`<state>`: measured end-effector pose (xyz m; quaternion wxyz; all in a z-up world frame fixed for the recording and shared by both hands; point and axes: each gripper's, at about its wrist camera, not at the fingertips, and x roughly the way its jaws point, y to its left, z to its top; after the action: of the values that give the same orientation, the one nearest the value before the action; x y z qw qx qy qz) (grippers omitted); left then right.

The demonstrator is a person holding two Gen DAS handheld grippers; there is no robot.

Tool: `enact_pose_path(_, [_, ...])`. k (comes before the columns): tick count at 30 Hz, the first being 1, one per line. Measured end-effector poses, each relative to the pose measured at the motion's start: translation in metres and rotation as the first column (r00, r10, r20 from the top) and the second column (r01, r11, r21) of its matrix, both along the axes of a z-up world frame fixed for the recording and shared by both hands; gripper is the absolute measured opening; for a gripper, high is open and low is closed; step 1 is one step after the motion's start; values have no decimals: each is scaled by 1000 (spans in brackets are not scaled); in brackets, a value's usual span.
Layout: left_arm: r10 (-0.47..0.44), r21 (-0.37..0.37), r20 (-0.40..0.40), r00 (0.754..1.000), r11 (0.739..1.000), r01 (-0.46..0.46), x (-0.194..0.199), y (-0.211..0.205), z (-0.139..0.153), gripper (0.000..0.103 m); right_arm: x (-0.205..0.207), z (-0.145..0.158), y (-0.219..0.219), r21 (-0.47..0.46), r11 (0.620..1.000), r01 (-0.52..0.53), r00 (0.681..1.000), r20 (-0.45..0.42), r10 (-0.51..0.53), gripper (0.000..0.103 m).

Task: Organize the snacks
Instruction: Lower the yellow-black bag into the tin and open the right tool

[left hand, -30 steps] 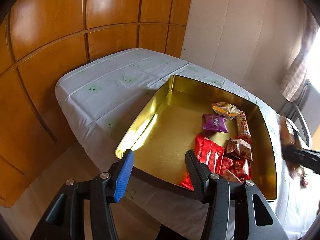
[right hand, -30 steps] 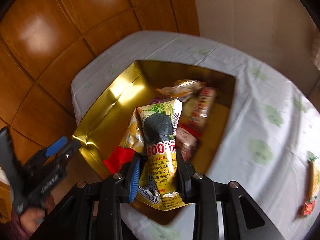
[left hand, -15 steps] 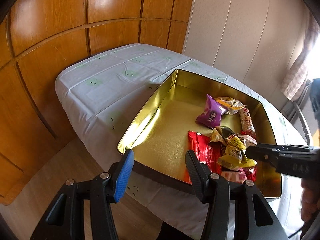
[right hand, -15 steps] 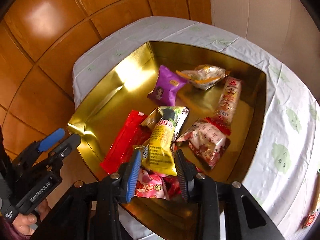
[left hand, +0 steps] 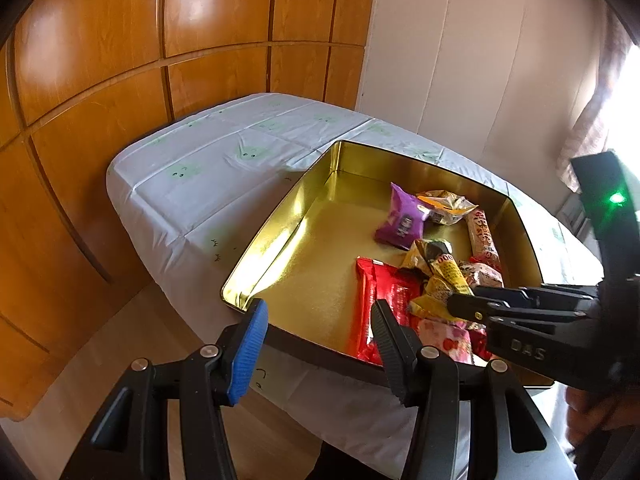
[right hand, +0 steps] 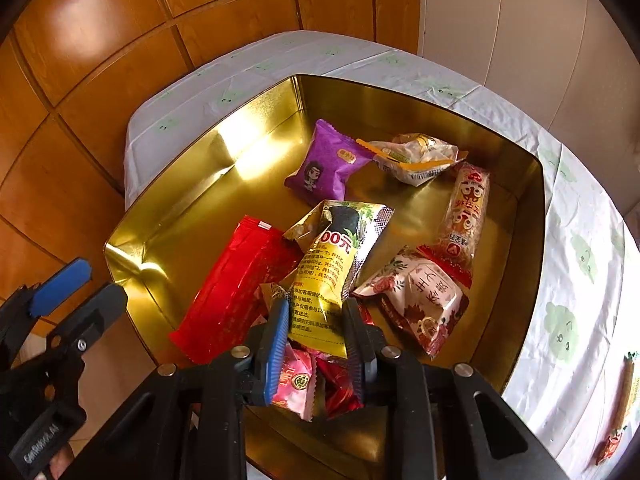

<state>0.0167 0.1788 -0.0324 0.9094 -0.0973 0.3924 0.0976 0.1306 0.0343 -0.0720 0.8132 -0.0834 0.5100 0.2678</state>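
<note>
Presently the right gripper (right hand: pixel 316 326) sits low inside the gold tin (right hand: pixel 200 160), where a second ago it hung above the rim with the yellow snack packet (right hand: pixel 332 264) lifted clear. The packet now lies between the jaws, its far end draped over the red wrapper (right hand: pixel 236 284) just to their left and a white floral packet (right hand: pixel 420 300) just to their right. The jaws stand slightly apart, flanking the packet's near end; whether they still pinch it or have let go cannot be told from this view. A purple packet (right hand: pixel 326 168), a clear-wrapped snack (right hand: pixel 416 156) and a long red-printed bar (right hand: pixel 466 208) lie beyond the jaws. Judgement: delivery is effectively made and release is the step in hand. The left gripper (left hand: pixel 316 344) hovers at the tin's near edge, jaws wide apart and empty. One snack (right hand: pixel 620 404) lies on the bench (right hand: pixel 580 240), far right of the jaws, outstanding.
</note>
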Motion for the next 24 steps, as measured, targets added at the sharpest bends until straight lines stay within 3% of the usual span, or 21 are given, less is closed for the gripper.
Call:
enact_pose_path(4, [-2,5,4,1000,1000,2,-2,0,2,54,-2,2,-6,42,999,9,999,-36,-8,28])
enact_pose_path(10, [0,8,6,1000,1000,0,-3,-1,3,54,-12,11,-17,71,997,24,1000,-16,-23,29])
enact_pose_path(24, [-10,16,7,1000,1000,10,-5,-5,5,54,-28,21,-21,51,998,20,999,40,-22,29])
